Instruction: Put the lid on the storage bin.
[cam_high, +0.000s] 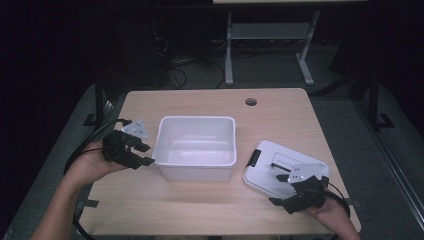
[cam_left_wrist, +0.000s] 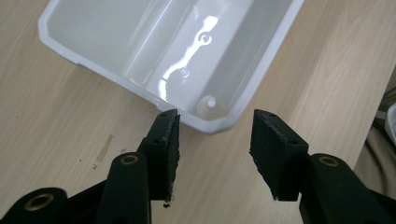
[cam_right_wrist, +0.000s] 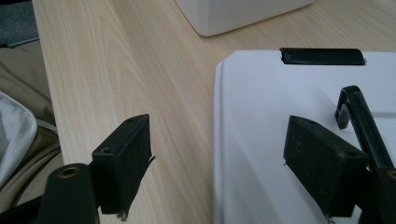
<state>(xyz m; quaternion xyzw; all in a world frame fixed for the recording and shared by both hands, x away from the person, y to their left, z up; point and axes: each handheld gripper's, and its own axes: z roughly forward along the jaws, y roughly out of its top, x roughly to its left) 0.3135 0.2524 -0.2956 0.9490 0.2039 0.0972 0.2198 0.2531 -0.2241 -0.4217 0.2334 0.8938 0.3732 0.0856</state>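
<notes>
At the worktop (cam_high: 200, 200) centre the empty white bin (cam_high: 196, 147) is seen, left tongs (cam_high: 142, 152) spread at its 9 o'clock. A black latch (cam_right_wrist: 322, 56) on the lid (cam_high: 280, 170) is revealed by the right gripper view, where right tongs (cam_right_wrist: 219, 158) are spread over the lid's edge.

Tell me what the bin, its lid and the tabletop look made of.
Bin: glossy white plastic, probably moulded; bright glare on its floor, rounded corners.
Lid: white plastic, duller sheen, with a black handle and a black latch, likely plastic too.
Tabletop: pale wood grain, smooth and even; could be laminate rather than solid wood.
</notes>
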